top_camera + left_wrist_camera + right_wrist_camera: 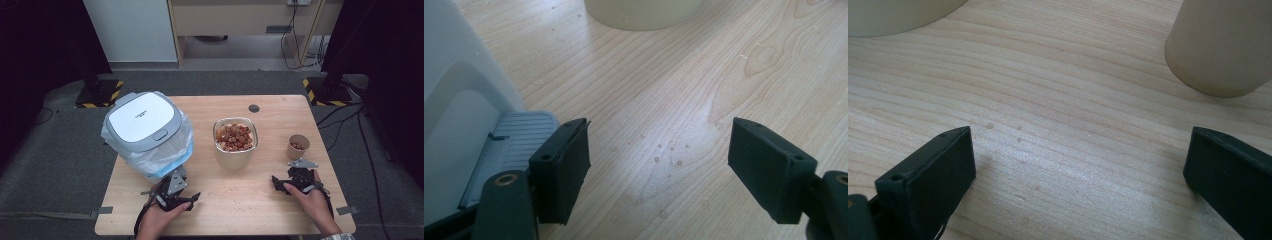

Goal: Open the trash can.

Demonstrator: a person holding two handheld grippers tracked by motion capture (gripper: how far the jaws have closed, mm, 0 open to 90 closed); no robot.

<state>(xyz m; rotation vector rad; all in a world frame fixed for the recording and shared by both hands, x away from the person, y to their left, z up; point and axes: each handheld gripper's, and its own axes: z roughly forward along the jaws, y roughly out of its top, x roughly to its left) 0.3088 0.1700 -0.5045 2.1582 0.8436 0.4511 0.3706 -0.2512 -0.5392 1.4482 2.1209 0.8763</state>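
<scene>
On the wooden table stand a pedal bin with a white lid and a clear bag, a metal bowl full of brown and red food pieces, and a small paper cup. My left gripper rests near the front edge, just in front of the bin. In the left gripper view it is open over bare wood, with the bin's grey pedal beside one jaw. My right gripper sits in front of the cup. Its jaws stand wide apart, with the paper cup ahead.
The bowl's base lies ahead of the left gripper, and the bowl's edge is at the far left of the right gripper view. A round cable hole marks the table's back. Grey carpet and black stands surround the table.
</scene>
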